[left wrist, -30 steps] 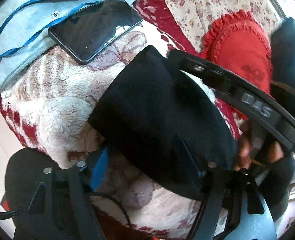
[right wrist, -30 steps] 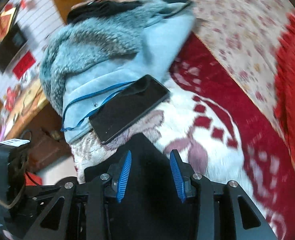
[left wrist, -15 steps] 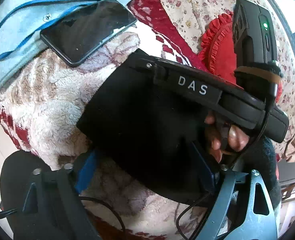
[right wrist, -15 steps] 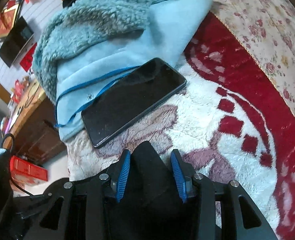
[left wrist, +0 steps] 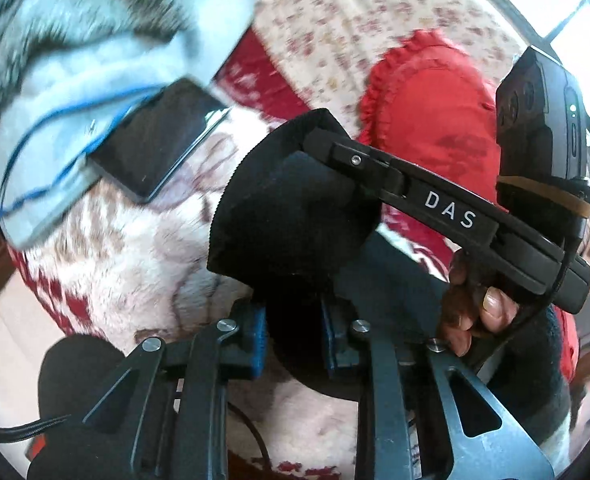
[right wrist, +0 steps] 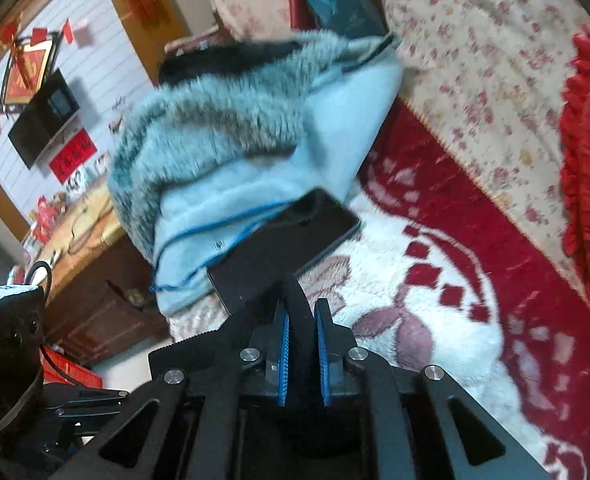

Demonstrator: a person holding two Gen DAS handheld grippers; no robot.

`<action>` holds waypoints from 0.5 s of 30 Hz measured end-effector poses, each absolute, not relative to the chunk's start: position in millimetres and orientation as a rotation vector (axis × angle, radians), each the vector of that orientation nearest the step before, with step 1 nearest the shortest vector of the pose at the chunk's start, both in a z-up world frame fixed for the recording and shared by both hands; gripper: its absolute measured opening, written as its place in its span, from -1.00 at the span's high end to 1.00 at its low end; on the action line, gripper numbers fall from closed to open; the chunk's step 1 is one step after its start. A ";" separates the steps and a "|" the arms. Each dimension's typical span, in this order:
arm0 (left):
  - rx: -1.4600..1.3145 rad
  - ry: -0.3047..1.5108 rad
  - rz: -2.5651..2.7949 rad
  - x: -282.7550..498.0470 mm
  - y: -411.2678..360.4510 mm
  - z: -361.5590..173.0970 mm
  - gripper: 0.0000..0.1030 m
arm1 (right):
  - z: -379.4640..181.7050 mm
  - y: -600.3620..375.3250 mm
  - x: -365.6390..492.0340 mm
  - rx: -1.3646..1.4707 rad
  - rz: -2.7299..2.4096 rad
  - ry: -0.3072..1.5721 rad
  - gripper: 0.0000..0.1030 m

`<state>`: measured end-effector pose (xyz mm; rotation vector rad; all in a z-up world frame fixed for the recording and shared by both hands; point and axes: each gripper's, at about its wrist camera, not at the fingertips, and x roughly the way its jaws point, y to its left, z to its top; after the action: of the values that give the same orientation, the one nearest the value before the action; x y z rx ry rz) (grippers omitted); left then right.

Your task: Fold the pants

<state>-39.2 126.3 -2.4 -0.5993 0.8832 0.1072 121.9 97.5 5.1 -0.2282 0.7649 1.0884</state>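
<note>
The black pants (left wrist: 295, 216) are bunched on a white and red fleece blanket (left wrist: 135, 264). My left gripper (left wrist: 293, 332) is shut on a fold of the pants at their near edge. The right gripper's black body, marked DAS (left wrist: 447, 208), reaches in from the right and holds the far top edge of the pants. In the right wrist view my right gripper (right wrist: 303, 344) is shut on a thin black fold of the pants (right wrist: 297, 300), lifted above the blanket (right wrist: 415, 292).
A black phone (left wrist: 159, 152) lies on a light blue fur-trimmed jacket (left wrist: 75, 72) just left of the pants; it also shows in the right wrist view (right wrist: 287, 248). A red frilled cushion (left wrist: 431, 120) and floral sheet (left wrist: 335, 8) lie behind. Wooden furniture (right wrist: 95, 312) stands at left.
Both grippers have closed on the pants. The right gripper has lifted its fold up and away, and the pants are now bunched higher.
</note>
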 end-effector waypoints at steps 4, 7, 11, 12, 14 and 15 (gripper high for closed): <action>-0.530 0.835 0.040 -46.2 100.1 24.8 0.63 | 30.4 59.5 115.8 -0.142 1.062 0.709 0.79; -0.478 0.820 -0.011 -45.4 75.1 37.4 0.64 | 46.5 23.8 109.6 -0.084 1.029 0.672 0.79; -0.392 0.830 -0.080 -38.6 35.9 43.5 0.64 | 54.5 -23.9 100.2 -0.031 0.969 0.646 0.79; -0.369 0.839 -0.102 -37.3 24.7 42.9 0.64 | 54.1 -38.4 98.0 -0.013 0.946 0.646 0.80; -0.322 0.858 -0.138 -33.8 4.8 40.5 0.64 | 52.0 -63.1 94.3 0.018 0.903 0.645 0.80; -0.298 0.868 -0.158 -32.1 -6.7 37.7 0.64 | 49.3 -78.2 92.1 0.038 0.878 0.648 0.81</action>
<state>-32.1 -6.7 37.7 -0.2977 0.8684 -0.1576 92.1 -78.2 49.3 0.0376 0.6479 0.8783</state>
